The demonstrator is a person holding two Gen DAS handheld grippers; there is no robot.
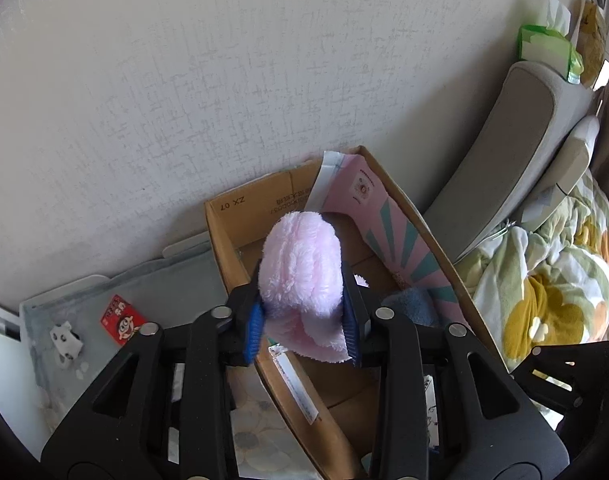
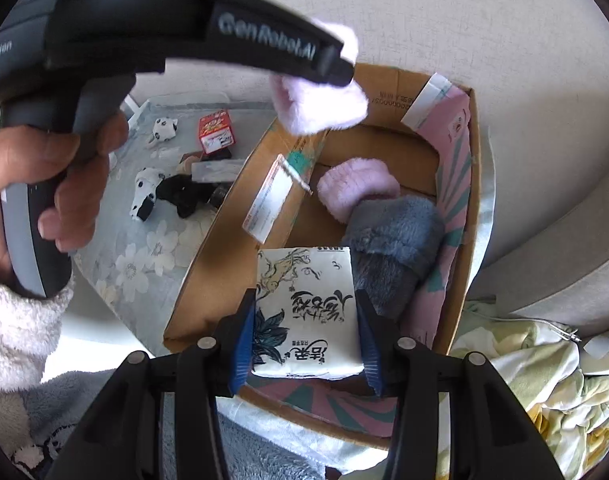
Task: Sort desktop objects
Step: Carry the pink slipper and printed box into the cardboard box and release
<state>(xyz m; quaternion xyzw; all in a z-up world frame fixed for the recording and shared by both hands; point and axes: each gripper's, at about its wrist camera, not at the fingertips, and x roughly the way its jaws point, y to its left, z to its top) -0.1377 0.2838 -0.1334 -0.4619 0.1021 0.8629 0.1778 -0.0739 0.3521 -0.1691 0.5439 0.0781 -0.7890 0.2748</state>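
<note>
Both tongs hover loaded over the cardboard box, the left tongs clamping a pink fluffy slipper and the right tongs a white tissue pack; next, I judge, each lowers and releases inside.

Both cams sit right behind their gripper's fingers, tilted steeply down and close over the cardboard box. Left one faces the wall. Both catch the box, the bed's floral quilt and the little red packet.

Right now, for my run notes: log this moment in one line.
left gripper: holds pink slipper | right gripper: holds white packet | both over cardboard box
</note>
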